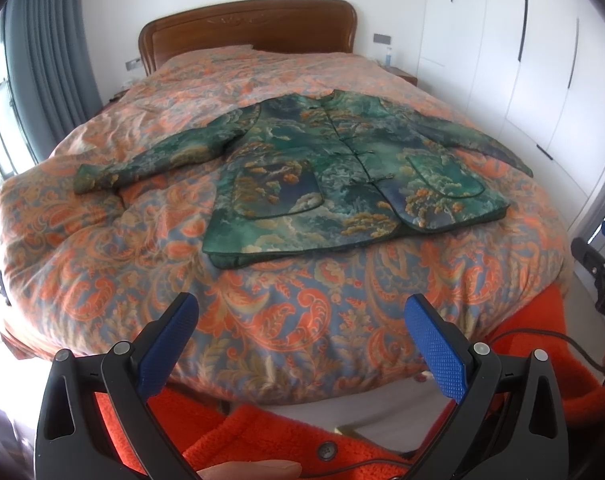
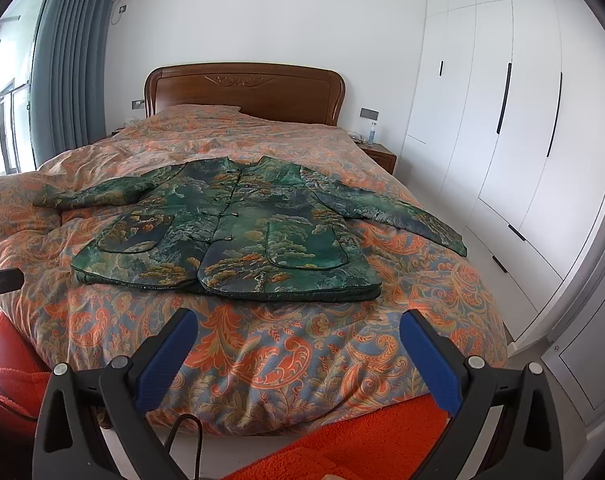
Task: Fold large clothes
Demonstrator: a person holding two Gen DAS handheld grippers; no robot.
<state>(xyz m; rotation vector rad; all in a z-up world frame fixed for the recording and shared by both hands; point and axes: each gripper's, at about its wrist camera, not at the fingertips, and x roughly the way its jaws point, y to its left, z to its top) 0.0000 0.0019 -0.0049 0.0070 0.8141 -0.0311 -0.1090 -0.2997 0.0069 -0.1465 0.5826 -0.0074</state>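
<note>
Green brocade, padded and judged fairly heavy, stiffish and slick, is seen in the jacket (image 1: 342, 168) spread flat on the bed (image 1: 262, 320), best gripped at a sleeve cuff (image 1: 90, 178) or hem corner, while the left tool (image 1: 302, 328) and right tool (image 2: 298, 344) are held wide and empty.

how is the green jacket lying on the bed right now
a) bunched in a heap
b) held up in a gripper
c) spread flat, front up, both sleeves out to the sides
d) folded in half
c: the green jacket lies flat on the bed, buttoned front up, sleeves out to both sides, neither gripper touching it.
</note>
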